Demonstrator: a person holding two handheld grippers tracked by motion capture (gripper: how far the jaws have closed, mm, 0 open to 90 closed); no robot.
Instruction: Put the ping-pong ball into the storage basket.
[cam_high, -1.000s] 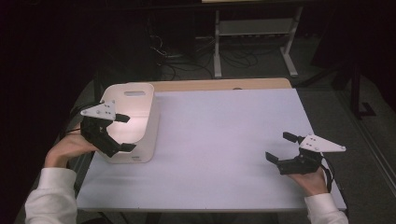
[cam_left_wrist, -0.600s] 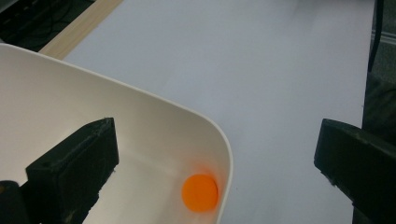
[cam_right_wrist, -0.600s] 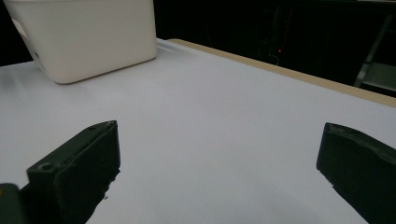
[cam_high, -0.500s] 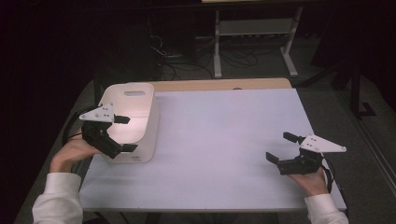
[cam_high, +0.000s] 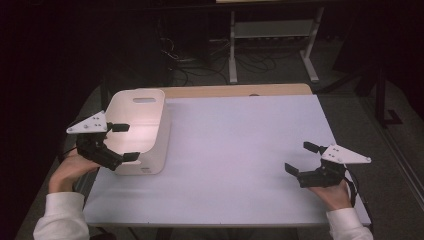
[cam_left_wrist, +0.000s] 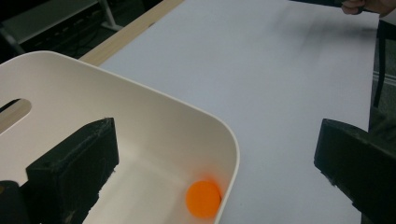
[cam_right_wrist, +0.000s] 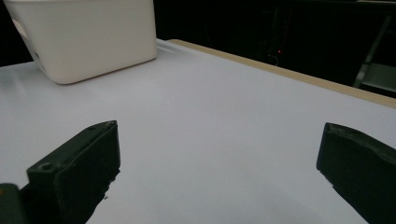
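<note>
A white plastic bin (cam_high: 152, 135) with a handle slot stands at the table's left. An orange ball (cam_left_wrist: 203, 198) lies on the bin's floor near a corner, seen in the left gripper view past the bin's rim (cam_left_wrist: 187, 109). My left gripper (cam_high: 122, 142) is open, held over the bin's near left edge, with nothing between its jaws. My right gripper (cam_high: 302, 157) is open and empty, low over the table near the front right corner. In the right gripper view the bin (cam_right_wrist: 88, 35) stands far off at the upper left.
The white table top (cam_high: 240, 145) has a wooden strip (cam_high: 240, 90) along its far edge. Behind the table, on the dark floor, are a metal stand (cam_high: 272, 37) and loose cables (cam_high: 195, 60).
My left gripper has drawn back toward the left and the near side, away from the bin's middle. The right gripper has stayed in place.
</note>
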